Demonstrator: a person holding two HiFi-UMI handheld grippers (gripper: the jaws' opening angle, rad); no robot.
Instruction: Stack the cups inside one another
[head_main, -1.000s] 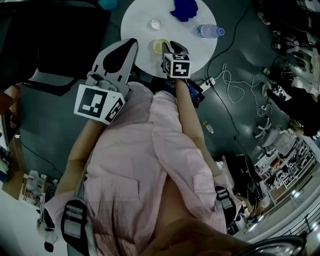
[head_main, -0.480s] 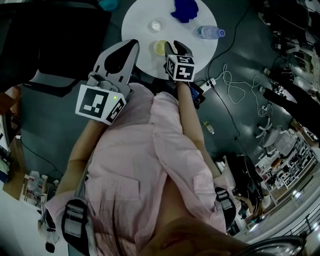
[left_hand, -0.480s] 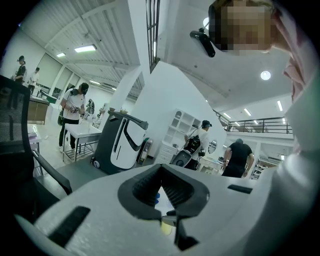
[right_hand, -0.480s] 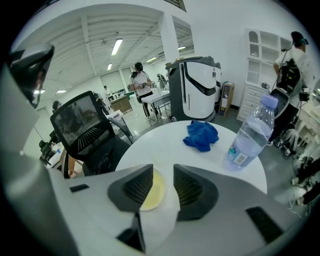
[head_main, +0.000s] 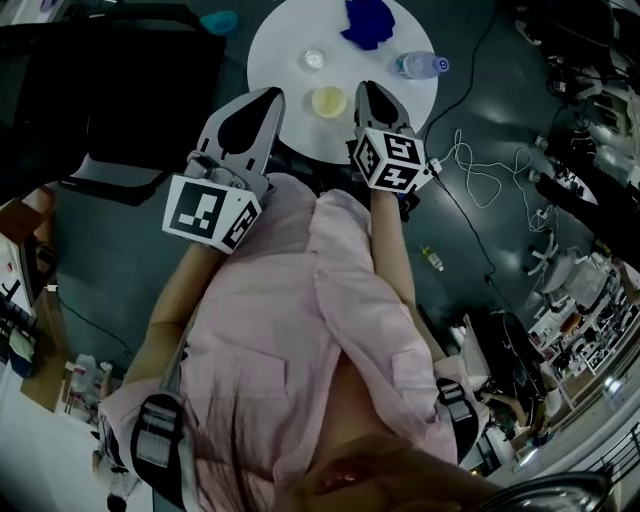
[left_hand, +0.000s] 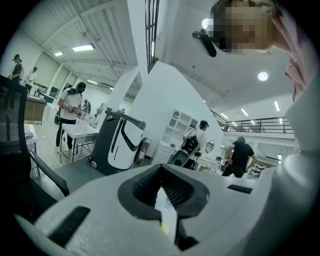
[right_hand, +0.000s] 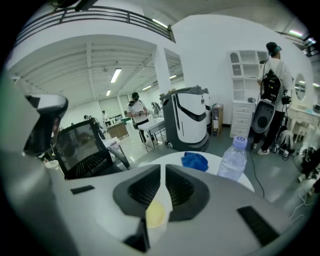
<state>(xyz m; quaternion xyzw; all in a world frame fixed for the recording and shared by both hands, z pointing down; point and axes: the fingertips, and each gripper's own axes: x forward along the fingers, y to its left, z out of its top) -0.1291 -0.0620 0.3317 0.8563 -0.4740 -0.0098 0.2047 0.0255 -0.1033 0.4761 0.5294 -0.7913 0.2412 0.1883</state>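
The room is a large hall with a dark floor (head_main: 480, 130). On this floor stands a round white desk (head_main: 280, 45). A black chair (head_main: 110, 90) is at the left of the desk, and loose white cables (head_main: 470, 165) lie on the floor at its right. A tall white and black machine (right_hand: 191, 117) stands behind the desk, in the right gripper view. The left tongs (head_main: 268, 95) hang at the near left edge of the desk, pressed together and empty. The right tongs (head_main: 368, 88) are over the near right part of the desk; they have just been closing, only a thin slit remains and nothing is between them. A blue cloth (head_main: 367, 20) lies at the far side of the desk and a water bottle (head_main: 420, 65) lies at its right edge. The yellow cup (head_main: 328, 101) stands on the near part of the desk, just beside the right tongs. The clear cup (head_main: 314, 59) stands nearer the middle of the desk, apart from the yellow one, so they are not stacked.
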